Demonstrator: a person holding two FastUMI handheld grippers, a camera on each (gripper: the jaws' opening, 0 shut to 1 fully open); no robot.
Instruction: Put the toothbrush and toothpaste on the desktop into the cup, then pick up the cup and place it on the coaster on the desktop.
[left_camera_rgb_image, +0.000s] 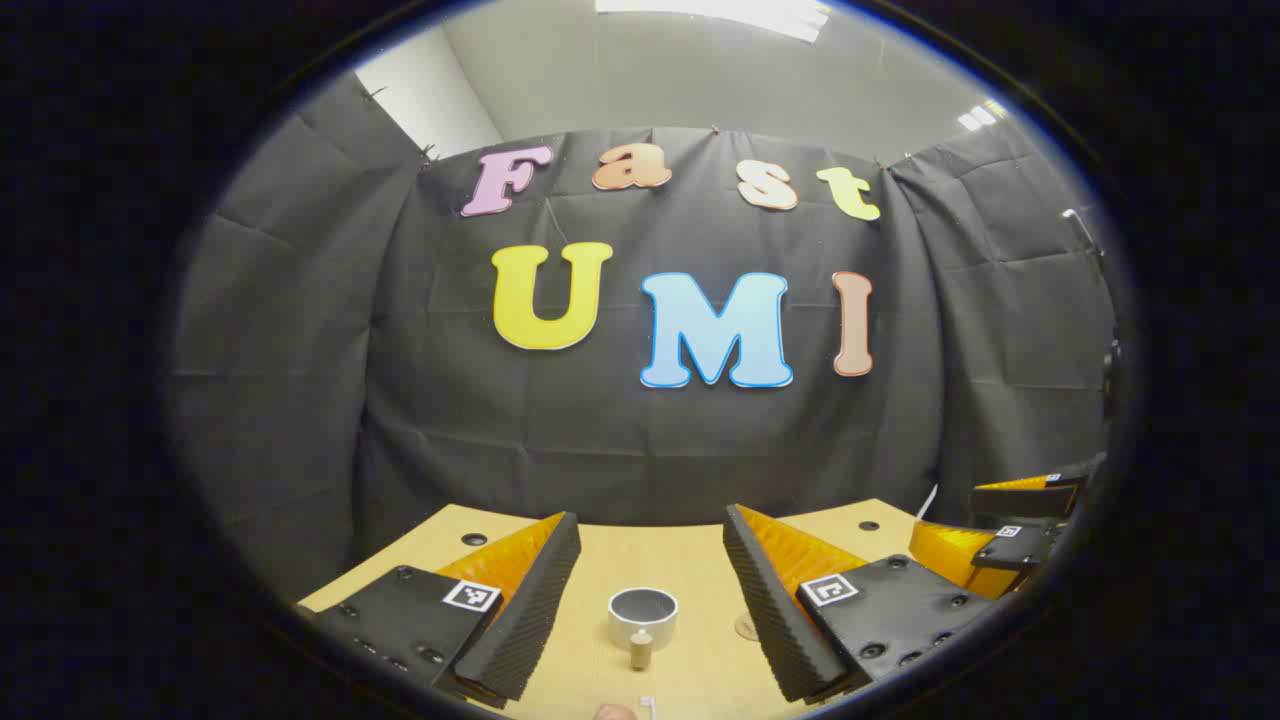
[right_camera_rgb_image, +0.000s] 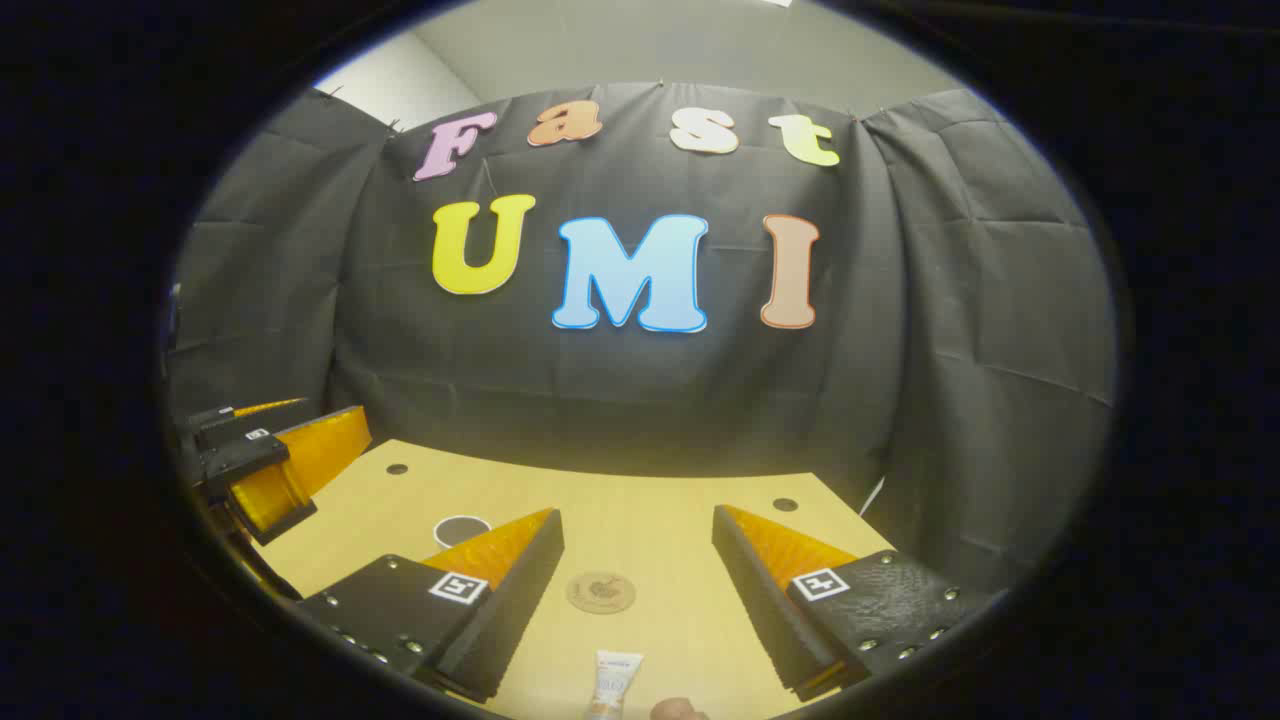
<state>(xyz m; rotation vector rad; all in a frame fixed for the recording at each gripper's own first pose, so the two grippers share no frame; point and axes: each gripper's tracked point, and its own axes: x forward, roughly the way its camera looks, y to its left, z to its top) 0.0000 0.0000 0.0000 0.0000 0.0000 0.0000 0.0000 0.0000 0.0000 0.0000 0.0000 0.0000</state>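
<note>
Nothing is gathered yet: both the left gripper (left_camera_rgb_image: 650, 590) and right gripper (right_camera_rgb_image: 637, 570) hover with jaws released over the worktop (right_camera_rgb_image: 650, 520), cup (left_camera_rgb_image: 642, 614) empty, toothpaste (right_camera_rgb_image: 612, 682) lying near the coaster (right_camera_rgb_image: 600, 592), so the right gripper must descend onto the tube.

The left hand-held gripper (left_camera_rgb_image: 650, 600) sits at the bottom of the frame, fingers spread wide. Between them, a cup (left_camera_rgb_image: 642, 616) stands upright on the desk (left_camera_rgb_image: 640, 555). The right hand-held gripper (left_camera_rgb_image: 1015, 525) occupies the lower right.
</note>
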